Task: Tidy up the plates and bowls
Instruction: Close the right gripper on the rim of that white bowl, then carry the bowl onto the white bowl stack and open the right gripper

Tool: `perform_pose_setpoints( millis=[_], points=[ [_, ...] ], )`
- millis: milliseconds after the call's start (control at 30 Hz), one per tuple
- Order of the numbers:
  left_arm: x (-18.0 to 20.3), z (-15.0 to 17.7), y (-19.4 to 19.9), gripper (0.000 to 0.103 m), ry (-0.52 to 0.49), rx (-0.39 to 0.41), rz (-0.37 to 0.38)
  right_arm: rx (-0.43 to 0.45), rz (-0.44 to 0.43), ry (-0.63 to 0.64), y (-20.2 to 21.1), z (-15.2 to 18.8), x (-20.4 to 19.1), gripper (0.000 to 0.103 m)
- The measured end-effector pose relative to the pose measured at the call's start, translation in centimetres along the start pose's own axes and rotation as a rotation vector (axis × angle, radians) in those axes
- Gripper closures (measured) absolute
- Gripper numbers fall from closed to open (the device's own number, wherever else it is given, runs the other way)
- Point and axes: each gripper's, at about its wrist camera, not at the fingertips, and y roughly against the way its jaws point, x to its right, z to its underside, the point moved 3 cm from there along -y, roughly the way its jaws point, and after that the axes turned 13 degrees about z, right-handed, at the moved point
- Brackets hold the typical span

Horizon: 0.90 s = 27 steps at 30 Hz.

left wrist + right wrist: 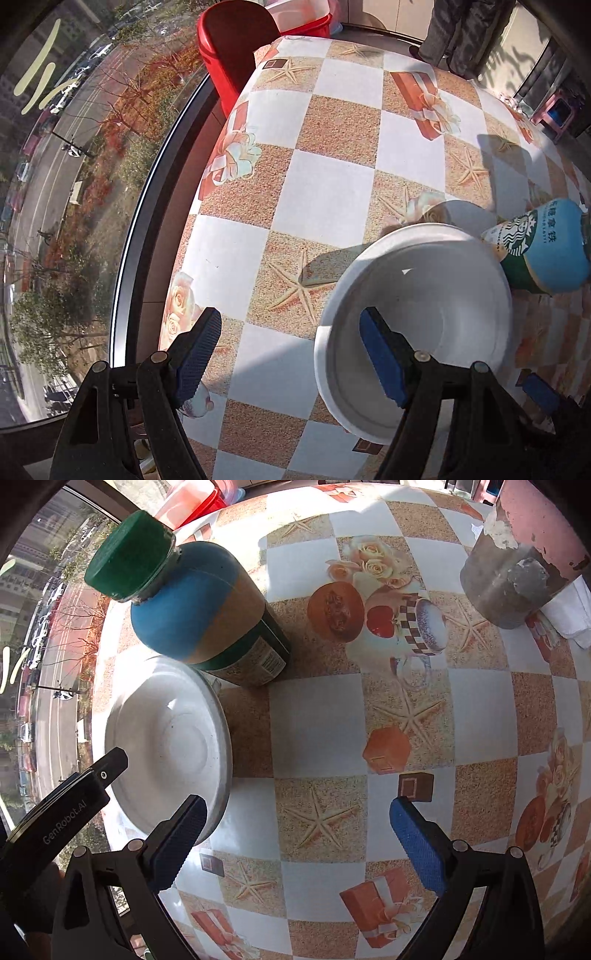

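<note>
A white bowl [424, 295] sits upright on the checkered tablecloth [325, 192], low right in the left wrist view. My left gripper [291, 354] is open, its right finger over the bowl's near rim, its left finger over the cloth. In the right wrist view the same bowl [166, 738] sits at left, with the other gripper's black tip at its left rim. My right gripper [299, 845] is open and empty above the cloth, its left finger close to the bowl's edge.
A Starbucks bottle [543, 247] with a green cap [129, 554] stands right behind the bowl. A grey and pink cylinder [517, 565] stands at the table's far right. A red chair [229, 48] and a window line the left table edge.
</note>
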Motion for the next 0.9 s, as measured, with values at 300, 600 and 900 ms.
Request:
perform_pose_setpoints(
  millis=[300,600,900],
  points=[
    [0.9,-0.8,-2.5,0.043,-0.025,-0.058,0.071,0.008,-0.047,0.027,-1.3,-1.1,-1.4,0.037],
    [1.9,2.3,-2.0,0.068,-0.098,-0.112,0.114,-0.059,-0.169,0.058,-1.6,-0.1,-3.7,0.089],
    [2.0,11.9,-0.6,0.068,-0.110,-0.152,0.117,-0.098,-0.083,0.176,-0.9,6.4,-2.5,0.088]
  ],
)
